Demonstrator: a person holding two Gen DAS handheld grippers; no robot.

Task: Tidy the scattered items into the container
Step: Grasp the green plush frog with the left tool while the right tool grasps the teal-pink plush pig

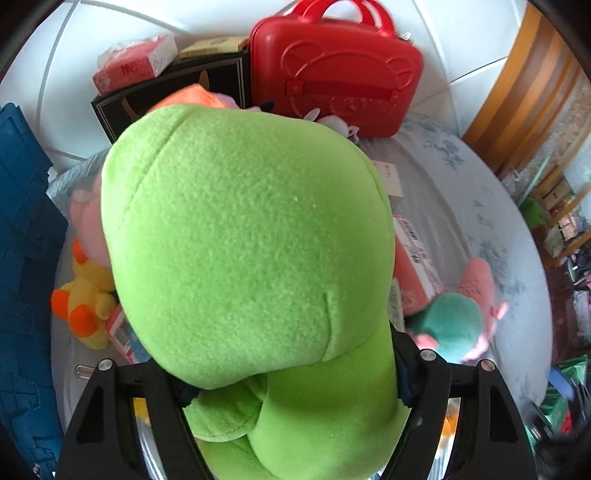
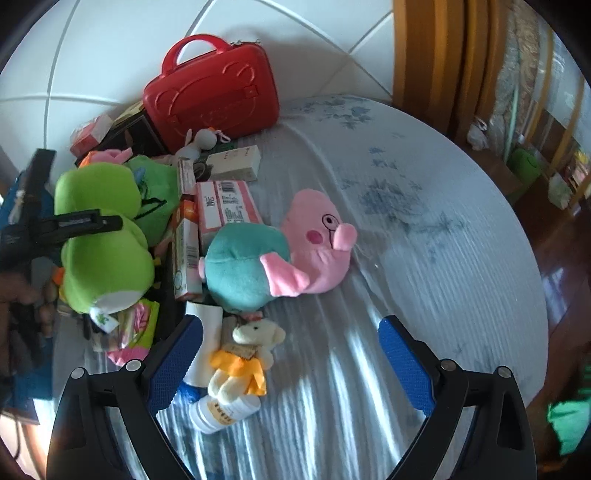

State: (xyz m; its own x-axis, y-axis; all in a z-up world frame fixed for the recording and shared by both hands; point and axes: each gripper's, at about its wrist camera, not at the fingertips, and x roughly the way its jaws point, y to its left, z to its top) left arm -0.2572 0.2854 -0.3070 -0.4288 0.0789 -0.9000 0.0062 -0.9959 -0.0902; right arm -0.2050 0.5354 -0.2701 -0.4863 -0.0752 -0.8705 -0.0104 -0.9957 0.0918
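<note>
Two views tell different halves of this. From my left wrist, the green plush toy (image 1: 243, 236) fills nearly everything: my left gripper (image 1: 288, 384) has its jaws closed in on the toy's lower body, the soft fleece bulging above and below them. My right wrist camera shows the same green plush toy (image 2: 103, 243) from the side, lifted above the clutter with the left gripper (image 2: 85, 223) clamped across its middle, and a white underside with a sewn tag that the left view hides.

My right gripper (image 2: 291, 354) stands wide open and holds nothing, its blue pads (image 2: 404, 363) spread over the pale floral bedsheet (image 2: 424, 221). Just ahead of it lies a small cream teddy in a yellow dress (image 2: 245, 360), resting on a white bottle (image 2: 225, 410). Beyond that is a pink pig plush with a teal body (image 2: 273, 247), touching a pink-and-white carton (image 2: 225, 203); the left view catches the pig (image 1: 461, 314) only as a blurred corner at the right.

A red hard case with a handle (image 1: 332, 77) stands at the back against the white tiled wall (image 1: 129, 22), seen in both views. Only the left camera shows the blue crate (image 1: 22, 229) along the left edge, with a yellow duck plush with orange feet (image 1: 86, 299) lying near it, and a red tissue pack (image 1: 133, 62) on a black box (image 1: 166, 96).
</note>
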